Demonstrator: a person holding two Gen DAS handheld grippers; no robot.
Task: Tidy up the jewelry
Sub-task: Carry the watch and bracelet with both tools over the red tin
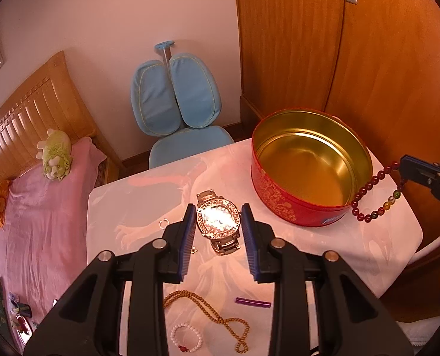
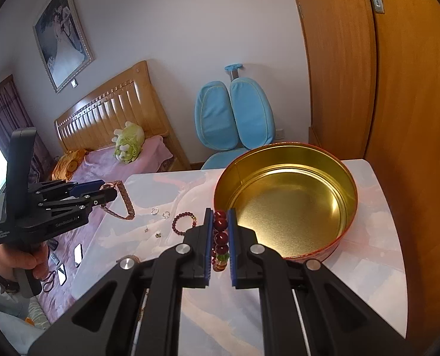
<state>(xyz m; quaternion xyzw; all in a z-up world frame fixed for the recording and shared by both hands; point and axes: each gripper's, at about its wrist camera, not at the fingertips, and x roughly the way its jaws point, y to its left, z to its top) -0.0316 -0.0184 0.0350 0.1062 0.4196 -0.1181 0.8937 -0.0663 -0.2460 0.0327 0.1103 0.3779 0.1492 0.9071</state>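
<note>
Two handheld grippers hover above a white tabletop (image 1: 383,255) strewn with jewelry; the left gripper (image 1: 218,222) has its blue fingers (image 1: 188,231) clamped on the case of a jewelled wristwatch (image 1: 218,222), lifted clear of the surface, its metal band hanging in the right wrist view; the right gripper (image 2: 220,237) has its fingers nearly closed on a dark red bead bracelet (image 2: 220,237), which dangles just beside the rim of an open red tin (image 1: 279,201) with a gold interior; on the tabletop lie a wooden bead necklace (image 1: 217,317), a white bead bracelet (image 1: 187,338), a purple bar (image 1: 253,302) and a small ring (image 1: 164,224); a blue chair (image 1: 175,103) stands behind.
</note>
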